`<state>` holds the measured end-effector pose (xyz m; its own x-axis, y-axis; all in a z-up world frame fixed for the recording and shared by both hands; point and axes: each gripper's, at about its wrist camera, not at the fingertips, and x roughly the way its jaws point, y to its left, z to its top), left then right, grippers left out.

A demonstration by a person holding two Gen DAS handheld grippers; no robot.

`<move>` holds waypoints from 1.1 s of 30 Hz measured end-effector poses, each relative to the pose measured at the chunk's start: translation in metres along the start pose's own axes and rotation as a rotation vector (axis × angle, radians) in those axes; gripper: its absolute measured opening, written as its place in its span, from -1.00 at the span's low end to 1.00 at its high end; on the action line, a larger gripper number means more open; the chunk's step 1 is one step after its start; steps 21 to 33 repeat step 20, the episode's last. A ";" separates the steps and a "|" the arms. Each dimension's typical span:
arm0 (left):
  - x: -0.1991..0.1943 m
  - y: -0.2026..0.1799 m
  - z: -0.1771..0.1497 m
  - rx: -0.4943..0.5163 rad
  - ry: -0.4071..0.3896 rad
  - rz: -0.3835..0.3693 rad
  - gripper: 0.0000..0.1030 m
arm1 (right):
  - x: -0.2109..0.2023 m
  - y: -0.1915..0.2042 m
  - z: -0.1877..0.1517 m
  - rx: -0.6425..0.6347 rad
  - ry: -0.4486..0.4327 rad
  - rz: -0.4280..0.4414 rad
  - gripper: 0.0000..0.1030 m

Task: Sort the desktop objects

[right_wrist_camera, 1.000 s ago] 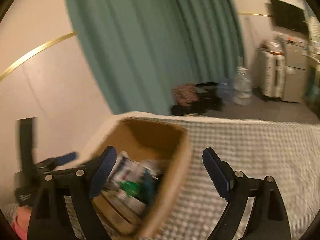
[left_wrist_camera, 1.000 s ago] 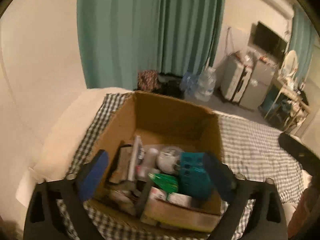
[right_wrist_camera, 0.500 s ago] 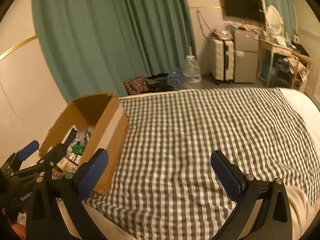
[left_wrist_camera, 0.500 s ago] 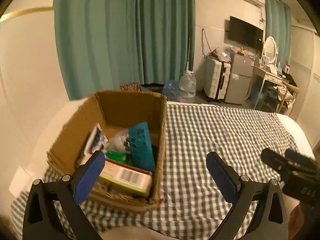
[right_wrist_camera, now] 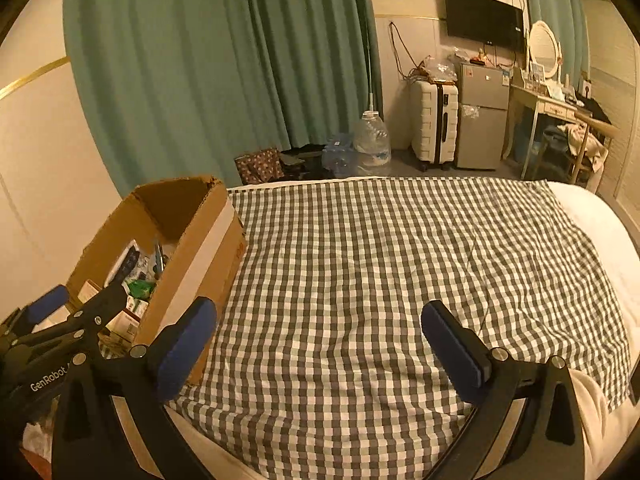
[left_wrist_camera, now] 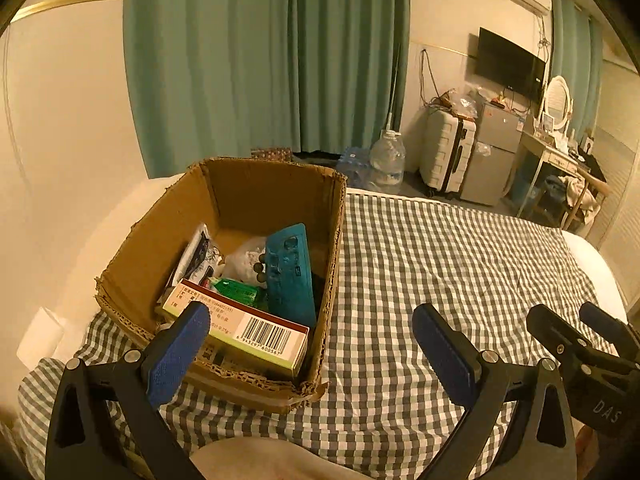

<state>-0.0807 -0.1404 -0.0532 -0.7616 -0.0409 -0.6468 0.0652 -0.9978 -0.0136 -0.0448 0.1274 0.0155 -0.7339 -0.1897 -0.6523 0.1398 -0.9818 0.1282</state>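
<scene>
An open cardboard box (left_wrist_camera: 160, 236) stands on the left of a bed covered by a checked cloth (left_wrist_camera: 440, 264). Inside lie a red-and-white medicine carton with a barcode (left_wrist_camera: 248, 330), a teal case (left_wrist_camera: 290, 272), a green packet (left_wrist_camera: 236, 290) and a white bag (left_wrist_camera: 246, 258). My left gripper (left_wrist_camera: 310, 350) is open and empty, just in front of the box. My right gripper (right_wrist_camera: 318, 344) is open and empty over the cloth (right_wrist_camera: 400, 272), right of the box (right_wrist_camera: 188, 256). The left gripper also shows in the right wrist view (right_wrist_camera: 60, 320).
Teal curtains (left_wrist_camera: 260, 64) hang behind the bed. On the floor stand a water jug (right_wrist_camera: 372, 142), a white suitcase (right_wrist_camera: 434, 124) and a small fridge (right_wrist_camera: 482, 116). A dressing table with a mirror (right_wrist_camera: 552, 100) is at the far right. A wall is close on the left.
Both grippers have pulled back and up from the box. The views swung right and now take in the whole checked cloth. Both grippers stayed open.
</scene>
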 end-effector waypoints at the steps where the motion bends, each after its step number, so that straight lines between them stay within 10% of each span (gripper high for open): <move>1: 0.000 -0.001 0.000 0.005 0.005 0.001 1.00 | 0.000 0.001 0.000 -0.004 0.002 -0.002 0.99; 33: 0.001 -0.002 -0.003 -0.024 0.015 0.023 1.00 | 0.004 0.004 0.000 -0.056 0.023 -0.017 0.99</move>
